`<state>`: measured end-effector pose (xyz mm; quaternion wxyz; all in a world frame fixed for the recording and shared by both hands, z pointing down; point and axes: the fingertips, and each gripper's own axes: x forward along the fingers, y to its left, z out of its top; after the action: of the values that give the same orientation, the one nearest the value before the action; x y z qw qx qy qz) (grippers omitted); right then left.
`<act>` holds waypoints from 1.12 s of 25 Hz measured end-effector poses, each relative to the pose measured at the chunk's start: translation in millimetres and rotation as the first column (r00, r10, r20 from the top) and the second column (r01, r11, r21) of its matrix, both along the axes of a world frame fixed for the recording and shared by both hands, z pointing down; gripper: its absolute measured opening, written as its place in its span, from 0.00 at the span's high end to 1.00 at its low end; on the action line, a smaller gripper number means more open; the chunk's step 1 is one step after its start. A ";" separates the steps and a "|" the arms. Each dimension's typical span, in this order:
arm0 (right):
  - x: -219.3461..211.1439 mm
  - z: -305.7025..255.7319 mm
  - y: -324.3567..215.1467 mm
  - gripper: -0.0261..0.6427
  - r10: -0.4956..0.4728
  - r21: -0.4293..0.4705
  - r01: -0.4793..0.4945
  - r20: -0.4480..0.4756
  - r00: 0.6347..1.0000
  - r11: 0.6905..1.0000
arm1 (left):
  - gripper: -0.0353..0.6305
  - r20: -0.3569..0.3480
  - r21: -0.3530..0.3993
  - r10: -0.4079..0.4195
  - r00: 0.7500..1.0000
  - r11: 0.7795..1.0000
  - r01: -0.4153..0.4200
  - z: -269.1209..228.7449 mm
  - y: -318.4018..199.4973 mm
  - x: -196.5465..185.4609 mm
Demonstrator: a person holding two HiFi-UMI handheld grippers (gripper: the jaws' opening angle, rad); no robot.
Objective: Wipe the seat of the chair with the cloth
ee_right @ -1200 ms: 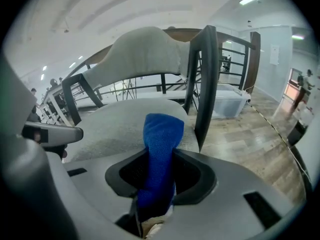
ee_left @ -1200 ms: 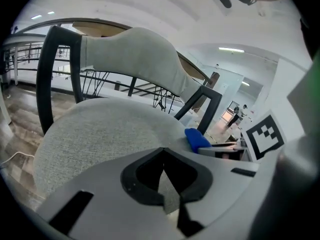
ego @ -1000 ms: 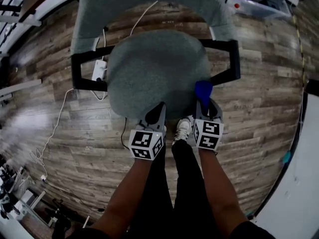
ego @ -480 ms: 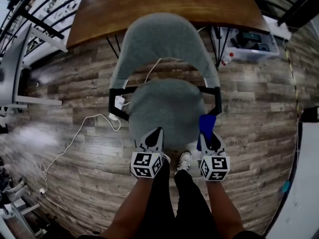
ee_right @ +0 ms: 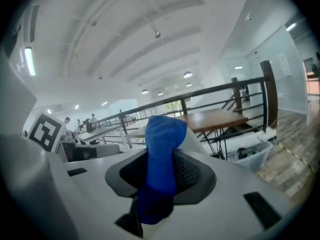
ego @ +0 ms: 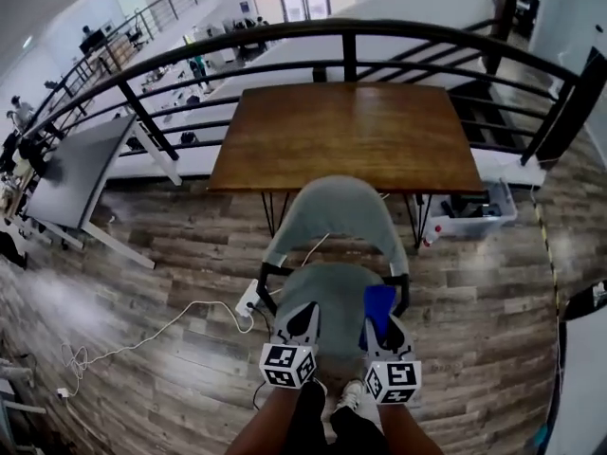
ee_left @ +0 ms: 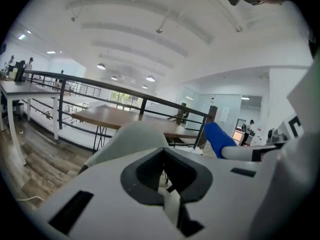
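Fingers (ee_right: 190, 176) of the right gripper (ego: 384, 328) squeeze the soft blue cloth (ego: 378, 303) near the front edge of the round grey chair seat (ego: 322, 297). Both fingers of the left gripper (ego: 305, 320) are closed together, holding nothing.

The right gripper (ee_right: 160, 180) has its jaws clamped on the blue cloth (ee_right: 162, 144), which stands upright between them, with a brown wooden table (ee_right: 215, 118), a black railing (ee_right: 220, 91) and a clear bin (ee_right: 253, 157) on the floor beyond.
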<state>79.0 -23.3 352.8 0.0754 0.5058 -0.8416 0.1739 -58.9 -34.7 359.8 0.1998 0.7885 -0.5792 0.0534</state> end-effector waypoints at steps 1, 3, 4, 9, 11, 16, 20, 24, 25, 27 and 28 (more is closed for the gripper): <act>-1.7 -18.7 1.4 0.77 -0.005 0.049 0.006 -0.019 1.000 0.999 | 0.94 0.008 0.020 0.004 1.000 1.000 -0.004 -16.4 2.6 0.3; -2.7 -51.5 6.9 0.77 -0.005 0.126 0.011 -0.046 0.999 0.992 | 0.94 0.023 0.052 0.012 1.000 0.999 -0.013 -45.3 11.0 1.4; -3.0 -65.3 9.9 0.77 -0.004 0.149 0.010 -0.046 0.999 0.989 | 0.94 0.030 0.066 0.014 0.999 0.998 -0.016 -57.8 15.5 1.7; -16.9 -115.4 24.7 0.77 -0.070 0.213 0.075 -0.028 0.997 0.974 | 0.94 -0.021 0.123 0.013 1.000 0.992 -0.010 -111.1 32.0 -0.5; -26.4 -129.1 36.0 0.77 -0.109 0.235 0.115 -0.038 0.993 0.965 | 0.94 -0.008 0.158 0.010 1.000 0.987 -0.009 -130.0 42.8 -0.9; -41.5 -162.2 50.3 0.77 -0.148 0.302 0.159 -0.057 0.987 0.940 | 0.94 0.107 0.252 0.023 0.994 0.966 -0.049 -171.3 57.9 6.7; -34.5 -181.2 46.7 0.77 -0.128 0.360 0.154 -0.097 0.987 0.920 | 0.94 0.114 0.292 0.024 0.993 0.955 -0.056 -192.2 59.5 14.4; -27.1 -184.3 44.3 0.77 -0.087 0.380 0.121 -0.104 0.991 0.917 | 0.94 0.130 0.326 0.021 0.991 0.943 -0.063 -205.8 62.6 12.7; -23.4 -185.2 44.6 0.77 -0.078 0.383 0.113 -0.106 0.991 0.917 | 0.94 0.130 0.334 0.023 0.991 0.940 -0.066 -208.9 62.5 14.6; -18.4 -187.1 45.2 0.77 -0.067 0.390 0.105 -0.110 0.992 0.915 | 0.94 0.140 0.345 0.025 0.990 0.936 -0.073 -213.1 62.2 18.0; -17.0 -187.6 44.6 0.77 -0.065 0.392 0.104 -0.112 0.992 0.914 | 0.94 0.147 0.348 0.025 0.989 0.935 -0.075 -213.5 61.6 19.4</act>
<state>62.0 21.3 165.2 0.0190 0.4815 -0.8758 -0.0285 -39.5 26.9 146.3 0.0129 0.8204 -0.5716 0.0091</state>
